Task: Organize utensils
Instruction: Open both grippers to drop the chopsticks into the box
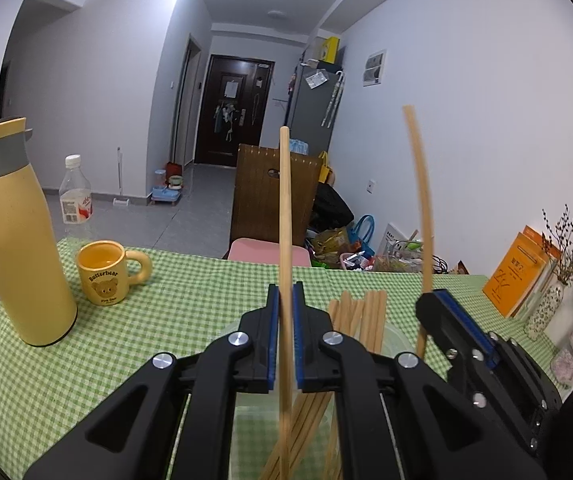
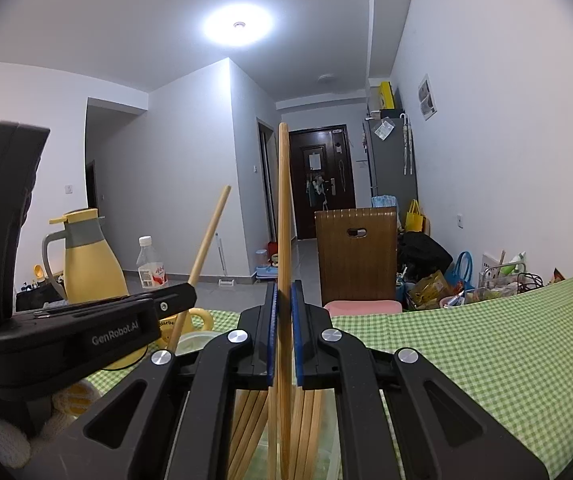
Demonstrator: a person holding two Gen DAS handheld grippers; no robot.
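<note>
My left gripper [image 1: 285, 292] is shut on a wooden chopstick [image 1: 285, 208] that stands upright between its blue pads. Under it is a clear plastic container [image 1: 397, 342] with several more chopsticks [image 1: 360, 316] leaning in it. To the right, my right gripper [image 1: 430, 300] holds a second chopstick [image 1: 422, 184], also upright. In the right wrist view, the right gripper [image 2: 284, 292] is shut on its chopstick [image 2: 284, 200] above the bundle [image 2: 306, 412]. The left gripper [image 2: 184, 294] sits at the left there, its chopstick [image 2: 208, 236] tilted over the container [image 2: 194, 340].
A green checked tablecloth [image 1: 186, 292] covers the table. A yellow thermos jug [image 1: 18, 240], a yellow bear mug [image 1: 104, 272] and a plastic bottle [image 1: 75, 192] stand at the left. Orange books [image 1: 514, 272] and a vase of dried flowers [image 1: 546, 308] line the right wall.
</note>
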